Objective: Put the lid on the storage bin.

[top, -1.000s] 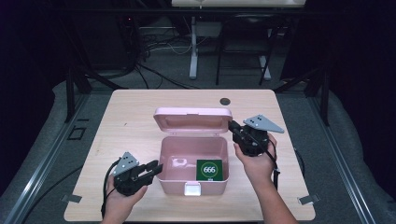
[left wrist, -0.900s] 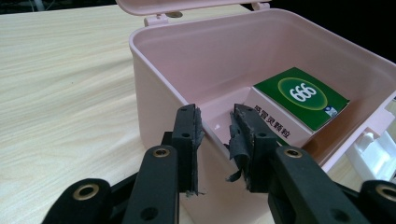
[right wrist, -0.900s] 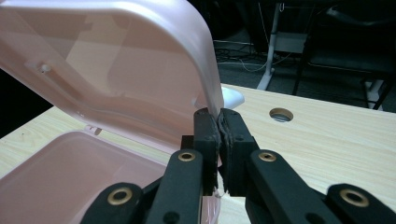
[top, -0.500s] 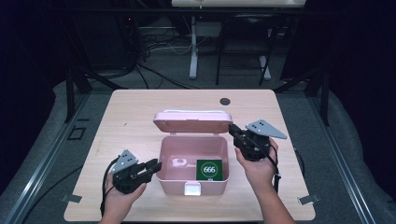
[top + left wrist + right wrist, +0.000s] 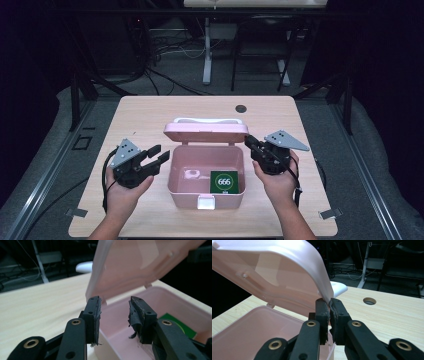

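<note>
We see the pink plastic box [image 5: 206,172] sitting between the two grippers, its lid [image 5: 206,131] raised. The right gripper [image 5: 329,305] pinches the lid's corner edge, jaws nearly together with the thin plastic rim caught between the pads. The left gripper [image 5: 114,312] has just been opening; its jaws now stand moderately apart with nothing between them, poised at the box's near rim. Beyond its right jaw, inside the box, lies a green card [image 5: 223,181] printed 666.
</note>
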`<state>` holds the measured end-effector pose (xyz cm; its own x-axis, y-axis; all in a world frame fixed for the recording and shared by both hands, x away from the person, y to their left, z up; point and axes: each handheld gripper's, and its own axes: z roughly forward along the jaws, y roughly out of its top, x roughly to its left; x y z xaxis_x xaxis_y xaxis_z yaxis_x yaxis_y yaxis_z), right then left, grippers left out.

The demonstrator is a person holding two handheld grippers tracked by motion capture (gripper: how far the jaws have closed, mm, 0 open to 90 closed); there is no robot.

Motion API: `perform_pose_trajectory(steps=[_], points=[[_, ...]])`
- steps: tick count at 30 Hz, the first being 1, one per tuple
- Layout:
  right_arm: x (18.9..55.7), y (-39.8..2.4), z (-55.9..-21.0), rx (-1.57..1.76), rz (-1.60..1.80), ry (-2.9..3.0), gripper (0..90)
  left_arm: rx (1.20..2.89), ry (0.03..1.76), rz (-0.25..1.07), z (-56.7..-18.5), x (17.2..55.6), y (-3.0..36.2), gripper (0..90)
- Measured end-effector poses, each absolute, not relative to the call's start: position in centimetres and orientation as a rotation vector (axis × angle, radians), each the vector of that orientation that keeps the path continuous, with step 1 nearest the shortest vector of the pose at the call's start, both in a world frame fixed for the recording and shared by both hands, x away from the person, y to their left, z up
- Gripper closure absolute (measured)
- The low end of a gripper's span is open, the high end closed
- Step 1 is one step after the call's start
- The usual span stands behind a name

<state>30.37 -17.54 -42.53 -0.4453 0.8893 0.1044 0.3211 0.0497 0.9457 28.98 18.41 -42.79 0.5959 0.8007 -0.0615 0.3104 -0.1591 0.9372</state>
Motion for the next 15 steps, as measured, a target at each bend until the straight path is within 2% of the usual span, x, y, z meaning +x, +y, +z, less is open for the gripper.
perform_pose_trajectory(steps=[5, 9, 15], points=[[30.3, -17.6, -42.5, 1.212, 1.414, 1.808, 84.2, 1.694, 0.940, 0.616, -41.4, 29.9, 18.0, 54.2], [30.3, -17.7, -42.5, 1.214, 1.429, 1.808, 83.2, 1.681, 0.934, 0.612, -40.6, 30.3, 17.8, 54.4], [30.4, -17.8, -42.7, 1.211, 1.431, 1.812, 80.9, 1.698, 0.909, 0.586, -39.7, 30.4, 17.2, 65.9]])
